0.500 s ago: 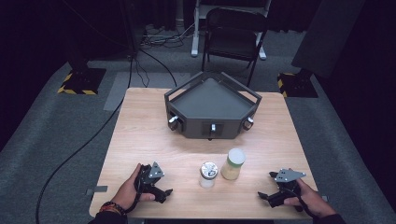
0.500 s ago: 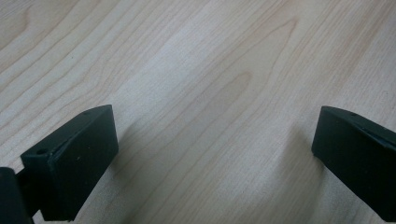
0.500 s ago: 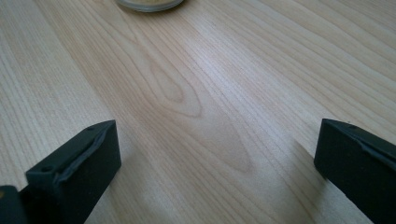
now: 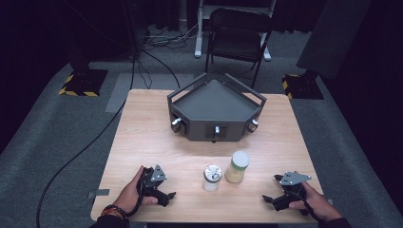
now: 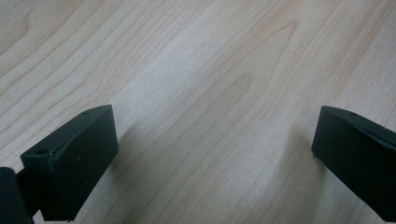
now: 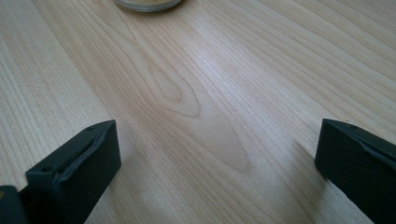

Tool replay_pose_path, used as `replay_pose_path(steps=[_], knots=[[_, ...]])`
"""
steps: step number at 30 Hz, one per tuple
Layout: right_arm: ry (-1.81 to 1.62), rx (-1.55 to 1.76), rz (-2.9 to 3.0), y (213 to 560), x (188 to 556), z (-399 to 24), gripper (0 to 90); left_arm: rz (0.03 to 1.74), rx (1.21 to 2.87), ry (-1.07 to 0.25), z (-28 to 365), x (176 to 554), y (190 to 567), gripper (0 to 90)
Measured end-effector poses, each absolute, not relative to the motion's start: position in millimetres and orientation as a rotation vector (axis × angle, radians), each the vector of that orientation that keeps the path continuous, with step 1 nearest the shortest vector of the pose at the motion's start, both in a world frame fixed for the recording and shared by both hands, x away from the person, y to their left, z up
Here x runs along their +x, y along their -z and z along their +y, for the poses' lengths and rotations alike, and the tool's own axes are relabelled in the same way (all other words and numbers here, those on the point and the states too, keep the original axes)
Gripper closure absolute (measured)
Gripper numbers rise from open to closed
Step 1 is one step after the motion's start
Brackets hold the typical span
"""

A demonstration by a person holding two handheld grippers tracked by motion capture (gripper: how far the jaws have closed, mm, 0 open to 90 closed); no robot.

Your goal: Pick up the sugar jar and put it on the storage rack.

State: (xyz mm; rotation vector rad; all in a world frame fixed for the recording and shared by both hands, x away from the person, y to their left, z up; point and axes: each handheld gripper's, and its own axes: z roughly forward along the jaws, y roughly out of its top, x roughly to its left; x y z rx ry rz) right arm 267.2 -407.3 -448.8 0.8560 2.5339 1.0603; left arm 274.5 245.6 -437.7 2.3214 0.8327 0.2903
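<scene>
Dark studio, grey carpet, folding chair (image 4: 240,33) at back; light wood table (image 4: 142,128).
- Item 1: black three-cornered tray (image 4: 215,99), far centre, nothing in it.
- Item 2: small clear jar, silver lid (image 4: 212,176), near edge centre.
- Item 3: taller jar w/ yellowish fill, pale lid (image 4: 236,166), just beside item 2, apart.
- L gripper (image 4: 164,194): resting on table, jaws wide apart, nothing betw.
- R gripper (image 4: 271,200): same, jaws apart, empty.
- Change vs half sec ago: none; hands parked, jars untouched. Judged: work not yet begun, prob. jars to tray.
</scene>
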Motion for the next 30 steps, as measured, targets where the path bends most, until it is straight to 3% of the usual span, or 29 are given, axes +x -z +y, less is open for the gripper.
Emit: replay_pose_path(steps=[17,30], knots=[[-1.059,0.858,2.533,448.7,267.1,-407.1,0.0,0.822,2.332,-0.349,238.9,266.3,434.4,1.5],[-1.059,0.862,2.532,448.7,266.9,-406.7,0.0,0.798,2.228,-0.377,240.2,255.4,432.3,1.5]])
